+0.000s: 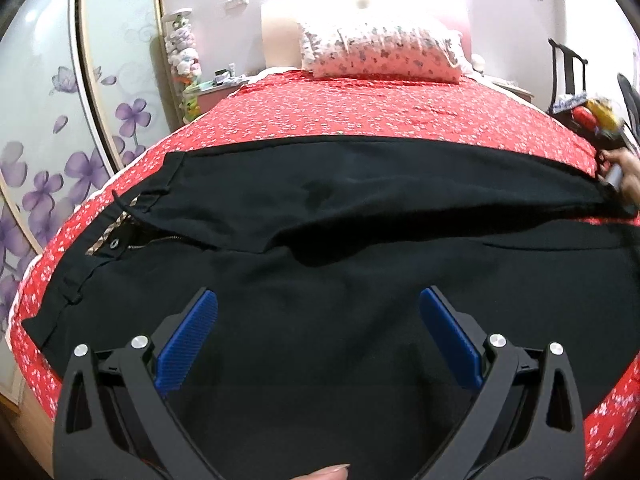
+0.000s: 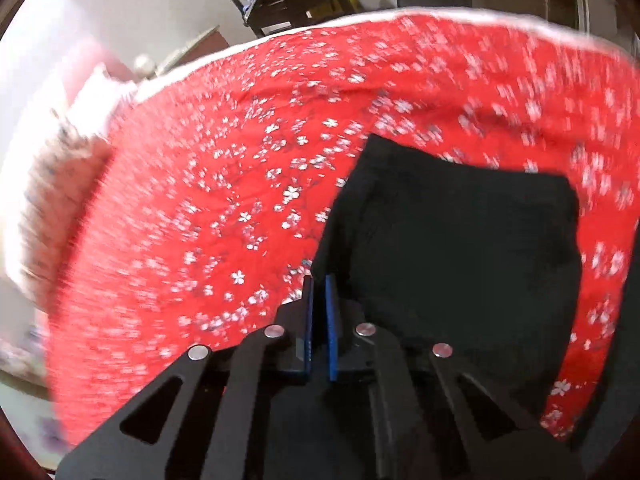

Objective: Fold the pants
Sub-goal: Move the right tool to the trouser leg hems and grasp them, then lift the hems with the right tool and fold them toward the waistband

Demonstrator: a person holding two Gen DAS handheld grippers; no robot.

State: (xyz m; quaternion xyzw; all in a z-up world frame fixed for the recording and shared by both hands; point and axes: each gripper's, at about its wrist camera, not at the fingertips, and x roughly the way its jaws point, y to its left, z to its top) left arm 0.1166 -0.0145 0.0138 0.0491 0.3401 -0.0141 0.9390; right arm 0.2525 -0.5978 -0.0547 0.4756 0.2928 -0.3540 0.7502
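Black pants (image 1: 320,248) lie spread across the red flowered bedspread (image 1: 360,108), waistband with open zip and button at the left. My left gripper (image 1: 318,308) is open, blue pads wide apart, hovering over the seat area. My right gripper (image 2: 319,280) is shut on the edge of a black pant leg (image 2: 460,248) near its hem, held over the bedspread (image 2: 240,160). The right gripper with the hand also shows at the far right of the left wrist view (image 1: 612,176), at the leg's end.
A flowered pillow (image 1: 380,52) lies at the head of the bed. A wardrobe with purple flower doors (image 1: 60,140) stands left. A black rack with coloured items (image 1: 580,92) stands right of the bed. The right wrist view is motion-blurred.
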